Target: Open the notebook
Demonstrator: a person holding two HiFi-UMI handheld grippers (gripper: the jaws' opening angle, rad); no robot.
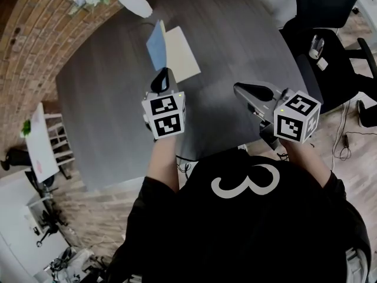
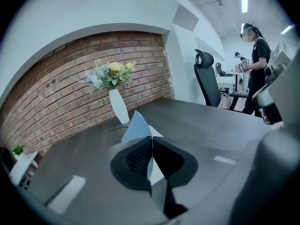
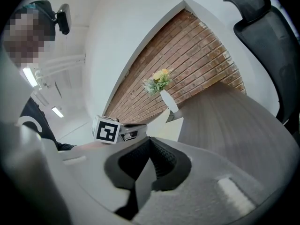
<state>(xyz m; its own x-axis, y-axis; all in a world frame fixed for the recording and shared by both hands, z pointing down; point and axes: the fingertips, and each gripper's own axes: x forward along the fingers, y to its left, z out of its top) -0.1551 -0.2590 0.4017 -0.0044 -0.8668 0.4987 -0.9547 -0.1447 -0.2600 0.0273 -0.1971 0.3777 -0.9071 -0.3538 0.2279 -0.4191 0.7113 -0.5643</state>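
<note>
The left hand-held gripper [image 1: 162, 79] [image 2: 151, 140] is clenched on the blue cover [image 1: 156, 45] [image 2: 138, 127] of the notebook [image 1: 180, 53]: in the left gripper view its 2 jaws are pressed together with the thin sheet running between them, and the cover fans up and away behind the tips. From the head view the cover stands lifted on edge, tilted off the cream page beneath. That page lies flat on the dark counter [image 1: 241, 34], near the far middle and just beyond the left gripper's tips.

The right hand-held gripper [image 1: 239, 89] [image 3: 149, 142] is held above the counter, to the right of the notebook and apart from it. Its jaws are closed against each other with nothing between them, and they point toward the left hand-held gripper, whose marker cube [image 3: 107, 130] shows in the right gripper view.

At the counter's far edge a white vase [image 1: 135, 0] [image 2: 119, 108] holds 1 bunch of yellow and pale flowers [image 2: 109, 74] in front of a curved brick wall [image 1: 32, 37] [image 2: 65, 93]. A black office chair [image 1: 330, 37] [image 2: 207, 78] stands at the counter's right side. Further back in the room, a person in dark clothes [image 2: 255, 67] is standing.
</note>
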